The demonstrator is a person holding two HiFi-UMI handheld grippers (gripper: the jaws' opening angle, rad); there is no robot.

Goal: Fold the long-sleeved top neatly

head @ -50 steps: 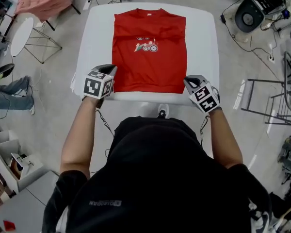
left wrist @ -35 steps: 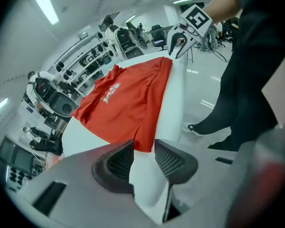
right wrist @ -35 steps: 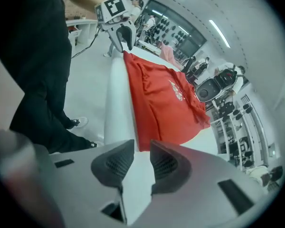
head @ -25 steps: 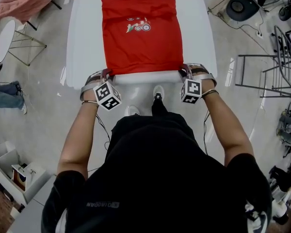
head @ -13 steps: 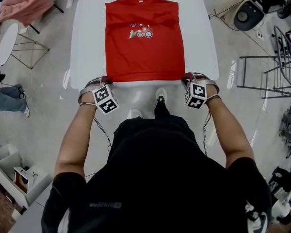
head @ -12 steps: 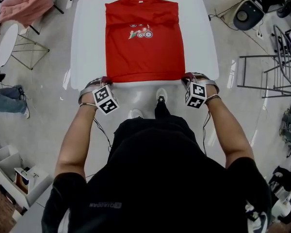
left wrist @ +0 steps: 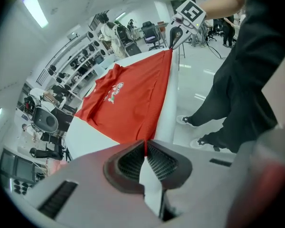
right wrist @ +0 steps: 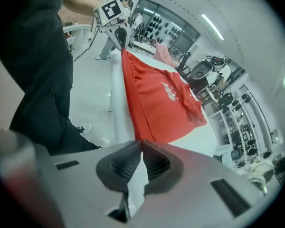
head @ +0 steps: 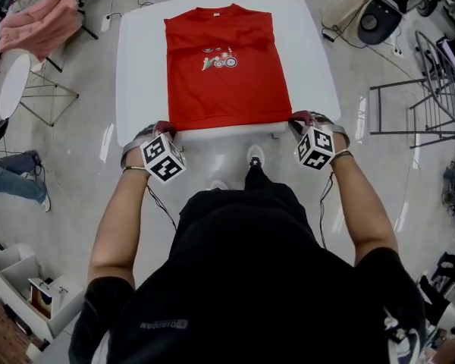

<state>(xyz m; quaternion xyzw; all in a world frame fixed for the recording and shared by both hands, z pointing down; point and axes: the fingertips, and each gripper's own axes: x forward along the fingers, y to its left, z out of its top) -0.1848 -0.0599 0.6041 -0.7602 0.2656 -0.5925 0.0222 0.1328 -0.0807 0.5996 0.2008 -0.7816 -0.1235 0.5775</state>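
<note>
Left claw (head: 165,126) and right claw (head: 297,117), just closed, pinch both hem corners of the red top (head: 226,67) at the near edge of the worktop (head: 136,74), probably to carry the hem toward the collar.

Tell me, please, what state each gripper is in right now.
Left gripper: just closed, shut on the red top at one hem corner.
Right gripper: just closed, shut on the hem's other corner.
</note>
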